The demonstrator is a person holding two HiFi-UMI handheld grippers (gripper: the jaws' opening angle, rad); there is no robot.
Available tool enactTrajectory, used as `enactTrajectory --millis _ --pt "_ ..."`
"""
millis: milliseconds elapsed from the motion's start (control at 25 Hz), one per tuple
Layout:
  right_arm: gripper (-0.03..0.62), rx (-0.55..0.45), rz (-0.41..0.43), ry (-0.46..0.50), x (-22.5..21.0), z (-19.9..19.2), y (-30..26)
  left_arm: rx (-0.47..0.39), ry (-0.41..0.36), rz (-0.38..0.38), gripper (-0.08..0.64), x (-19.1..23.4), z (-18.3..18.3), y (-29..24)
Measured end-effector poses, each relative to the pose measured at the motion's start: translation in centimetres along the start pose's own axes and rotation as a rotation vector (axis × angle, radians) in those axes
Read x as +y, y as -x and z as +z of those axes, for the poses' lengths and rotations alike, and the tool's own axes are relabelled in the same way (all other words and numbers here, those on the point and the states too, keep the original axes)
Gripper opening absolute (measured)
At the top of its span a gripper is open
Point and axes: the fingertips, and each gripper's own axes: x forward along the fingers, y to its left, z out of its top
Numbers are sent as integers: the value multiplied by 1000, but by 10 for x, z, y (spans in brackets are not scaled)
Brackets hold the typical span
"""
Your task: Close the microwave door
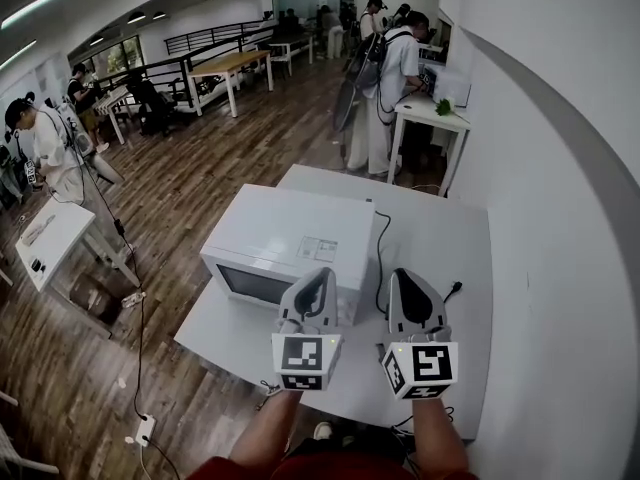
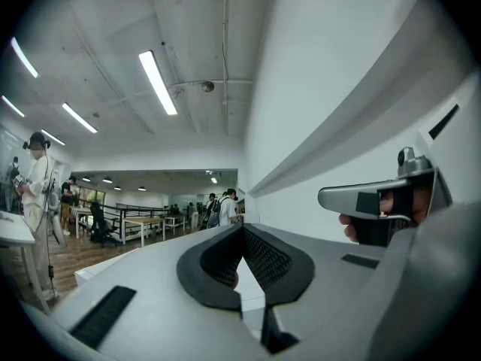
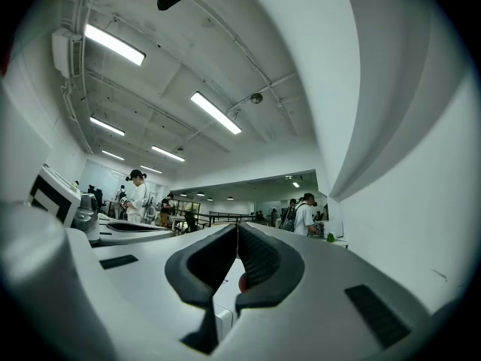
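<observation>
The left gripper [image 1: 319, 274] and right gripper [image 1: 398, 274] are both pinched together on nothing, above the white bench [image 1: 440, 248]. Beyond them, the white boxy microwave [image 1: 290, 233] has its dark-windowed door [image 1: 255, 286] seemingly flush already; a needless push could shove it back or snag the black power cable [image 1: 379, 258].

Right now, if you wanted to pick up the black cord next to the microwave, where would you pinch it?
Probably the middle of the black cord, where it lies on the bare table beside the microwave. Come straight down from above with the jaws across it: it is thin, seems to lie flat, and nothing covers that stretch.
</observation>
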Motion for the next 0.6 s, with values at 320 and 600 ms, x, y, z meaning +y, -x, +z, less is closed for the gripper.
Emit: enactTrajectory --millis 320,600 --pt "28 13 17 3 -5 0 10 7 4 5 26 -15 2 5" --pt "28 15 40 2 -4 -1 14 6 -2 19 27 -22 3 10"
